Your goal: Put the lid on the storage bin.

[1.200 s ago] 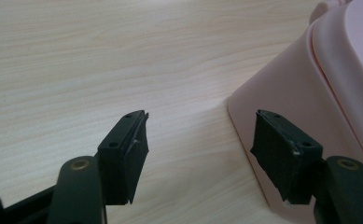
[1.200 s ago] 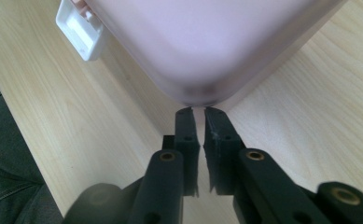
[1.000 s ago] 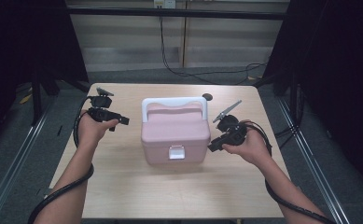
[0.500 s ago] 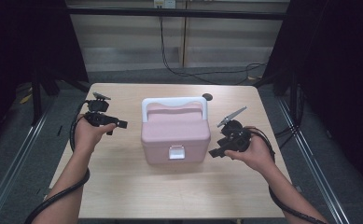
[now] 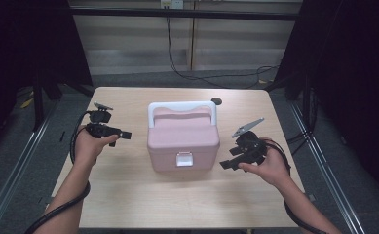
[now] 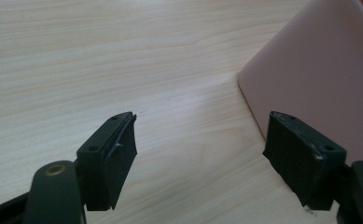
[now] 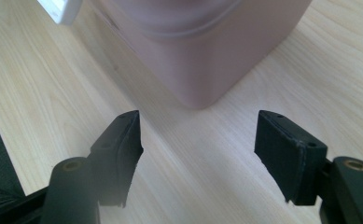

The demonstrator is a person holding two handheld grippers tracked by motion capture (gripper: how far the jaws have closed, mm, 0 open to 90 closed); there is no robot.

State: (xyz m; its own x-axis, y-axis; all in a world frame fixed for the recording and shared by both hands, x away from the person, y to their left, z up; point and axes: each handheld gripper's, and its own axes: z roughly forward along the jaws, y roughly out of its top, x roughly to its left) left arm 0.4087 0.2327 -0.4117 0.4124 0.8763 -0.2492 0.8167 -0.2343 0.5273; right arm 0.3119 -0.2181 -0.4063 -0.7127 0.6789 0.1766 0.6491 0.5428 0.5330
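Observation:
A pink box point(image 5: 182, 141) with a white handle point(image 5: 182, 106) and a white front latch point(image 5: 183, 159) stands shut at the table's middle. My left gripper point(image 5: 126, 135) hovers left of it, pointing at its side, open and apart from it. In the left gripper view the jaws point(image 6: 200, 121) hold nothing, and the box wall point(image 6: 319, 70) lies ahead on the right. My right gripper point(image 5: 224, 165) is low by the box's front right corner, open. Its jaws point(image 7: 198, 119) frame that corner point(image 7: 207, 46) without touching it. Both pairs of jaws have just been opening.
A small dark round thing point(image 5: 217, 101) lies on the light wooden table point(image 5: 128, 195) behind the box. Black cables point(image 5: 75, 146) trail from both grippers. Dark frame posts and floor rails flank the table.
Both hands have sunk a little and drawn toward the near edge, the right one away from the box's side. The box has not moved.

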